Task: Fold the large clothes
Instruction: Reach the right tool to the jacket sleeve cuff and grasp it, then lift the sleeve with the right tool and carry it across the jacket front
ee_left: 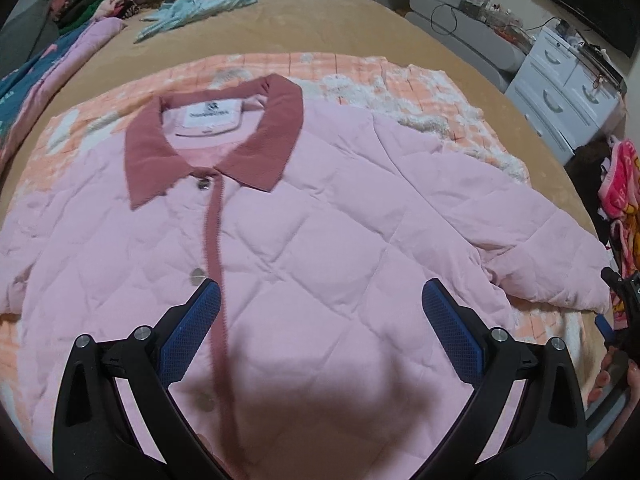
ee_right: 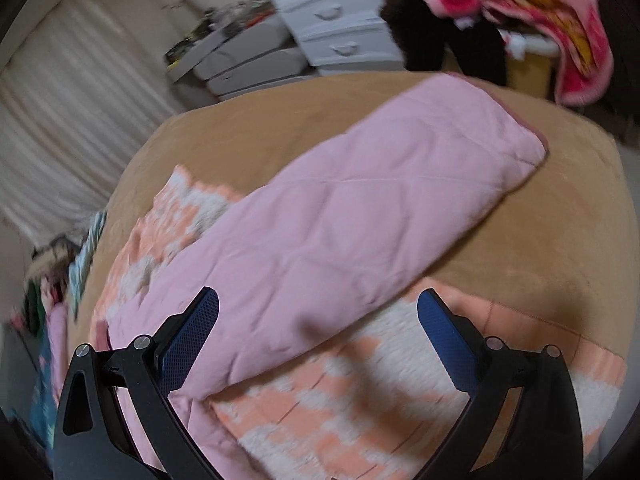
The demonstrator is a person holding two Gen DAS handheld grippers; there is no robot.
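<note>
From the left wrist, the pink quilted jacket (ee_left: 304, 216) lies flat and buttoned, collar (ee_left: 208, 148) away from the camera, on an orange-and-white blanket (ee_left: 360, 76) spread over the tan bed (ee_left: 320, 20); the left tongs (ee_left: 320, 300) hang spread wide above its front, holding nothing. From the right wrist, blurred, the right tongs (ee_right: 318, 304) gape empty over the jacket's sleeve (ee_right: 360, 208), which stretches across blanket and bed.

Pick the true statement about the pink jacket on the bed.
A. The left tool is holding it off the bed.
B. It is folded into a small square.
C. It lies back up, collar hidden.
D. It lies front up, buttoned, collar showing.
D: in the left wrist view the jacket lies flat, front up, with its collar spread and the placket closed, while the left tool is open above it.
</note>
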